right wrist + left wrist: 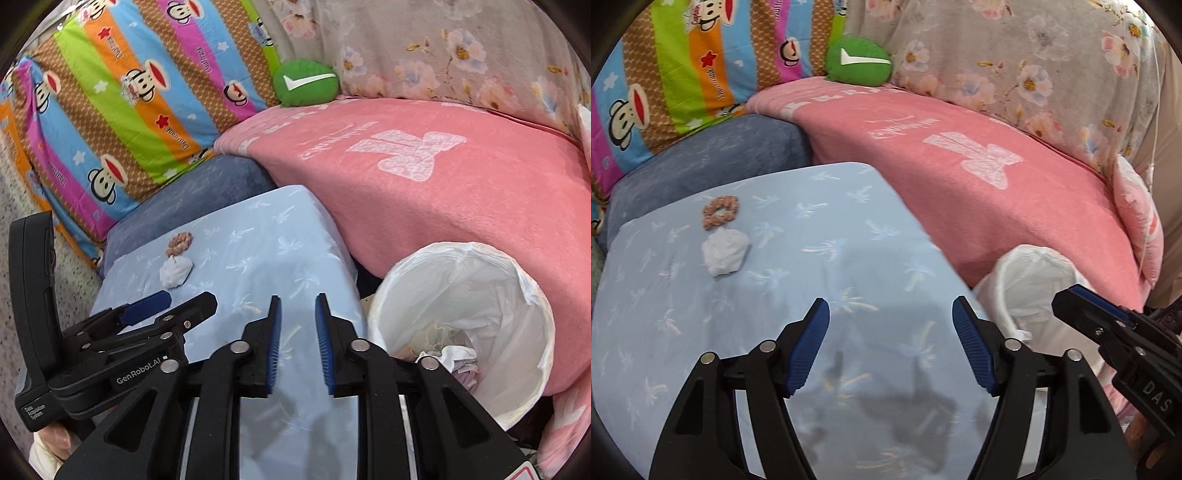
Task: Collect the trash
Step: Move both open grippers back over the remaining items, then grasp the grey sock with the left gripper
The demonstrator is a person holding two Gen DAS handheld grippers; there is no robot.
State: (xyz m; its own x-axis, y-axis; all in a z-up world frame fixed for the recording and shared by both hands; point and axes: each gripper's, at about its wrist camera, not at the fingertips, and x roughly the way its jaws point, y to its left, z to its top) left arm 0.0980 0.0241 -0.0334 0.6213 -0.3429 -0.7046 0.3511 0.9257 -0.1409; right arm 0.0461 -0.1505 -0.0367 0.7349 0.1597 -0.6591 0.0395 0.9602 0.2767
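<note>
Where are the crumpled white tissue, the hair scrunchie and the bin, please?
Crumpled white tissue [726, 251], left wrist view, middle of the wad.
Hair scrunchie [710, 218], left wrist view, left side of its fabric ring.
Bin [537, 291], right wrist view, liner-covered rim.

Light blue palm-print cushion [798, 266] seen up front, brown scrunchie [719, 211] laid on its far left part. Pink blanket [979, 192] spread to right. Dark blue cushion [713, 162] tucked behind. Striped monkey-print pillow [122, 110] propped far left, small green pillow [858, 59] wedged beside it, floral bedding [1015, 51] piled far right.
</note>
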